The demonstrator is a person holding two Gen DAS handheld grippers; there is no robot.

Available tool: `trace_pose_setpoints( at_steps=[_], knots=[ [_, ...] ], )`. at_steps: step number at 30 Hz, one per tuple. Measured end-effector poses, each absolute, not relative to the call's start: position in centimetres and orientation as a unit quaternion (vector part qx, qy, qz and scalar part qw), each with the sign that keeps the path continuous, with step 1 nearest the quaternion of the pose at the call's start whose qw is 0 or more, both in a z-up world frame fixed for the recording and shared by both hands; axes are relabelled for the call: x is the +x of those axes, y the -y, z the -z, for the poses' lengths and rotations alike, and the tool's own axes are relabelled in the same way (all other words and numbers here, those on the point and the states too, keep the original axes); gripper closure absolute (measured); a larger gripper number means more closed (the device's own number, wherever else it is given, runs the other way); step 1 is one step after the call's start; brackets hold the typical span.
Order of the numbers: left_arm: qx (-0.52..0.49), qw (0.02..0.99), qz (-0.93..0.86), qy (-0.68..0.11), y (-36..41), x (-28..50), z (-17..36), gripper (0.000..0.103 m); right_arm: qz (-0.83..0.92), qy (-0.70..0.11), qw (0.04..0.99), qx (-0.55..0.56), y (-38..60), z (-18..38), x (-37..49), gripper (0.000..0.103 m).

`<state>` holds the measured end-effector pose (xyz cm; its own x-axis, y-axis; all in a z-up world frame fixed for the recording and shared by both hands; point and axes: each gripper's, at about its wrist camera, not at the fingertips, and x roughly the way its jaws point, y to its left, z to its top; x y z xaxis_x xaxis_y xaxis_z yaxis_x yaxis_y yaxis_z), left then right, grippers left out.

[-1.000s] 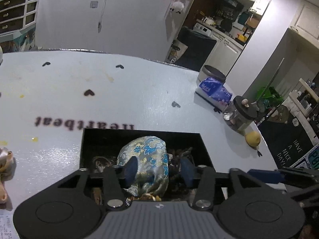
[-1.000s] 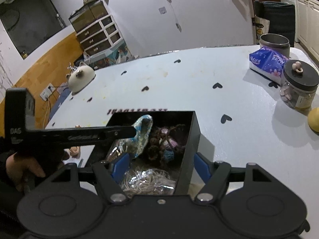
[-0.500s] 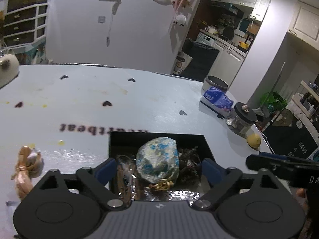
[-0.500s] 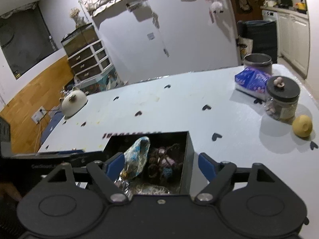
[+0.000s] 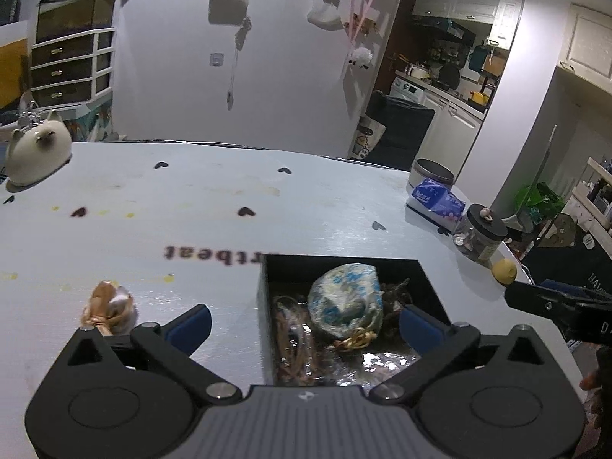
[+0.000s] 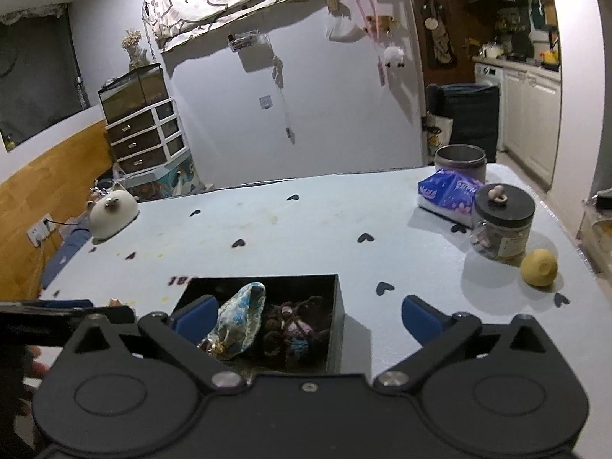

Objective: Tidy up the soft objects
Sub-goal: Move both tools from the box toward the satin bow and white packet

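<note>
Left wrist view: the left gripper point(image 5: 304, 323) is spread wide and empty above a black box point(image 5: 262, 298) holding a blue floral pouch point(image 5: 346, 302), while a small tan pouch point(image 5: 109, 306) lies on the table left of the box. Right wrist view: the right gripper point(image 6: 306, 315), also wide and empty, hovers over the box's near edge, with a dark crocheted bundle point(image 6: 292, 331) right of the floral pouch. Likely next, the left gripper should centre over the tan pouch and close gently.
</note>
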<state>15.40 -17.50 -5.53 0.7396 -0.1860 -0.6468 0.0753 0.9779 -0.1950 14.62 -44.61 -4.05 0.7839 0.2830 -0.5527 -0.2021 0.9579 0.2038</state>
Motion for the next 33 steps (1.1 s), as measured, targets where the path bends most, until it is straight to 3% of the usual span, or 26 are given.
trace_pose_setpoints(
  at_steps=[33],
  knots=[
    [-0.067,0.938,0.087,-0.328,6.1,11.1,4.5,0.0,-0.037,-0.275,0.958,0.076,34.6,3.6,8.1,0.0]
  ],
)
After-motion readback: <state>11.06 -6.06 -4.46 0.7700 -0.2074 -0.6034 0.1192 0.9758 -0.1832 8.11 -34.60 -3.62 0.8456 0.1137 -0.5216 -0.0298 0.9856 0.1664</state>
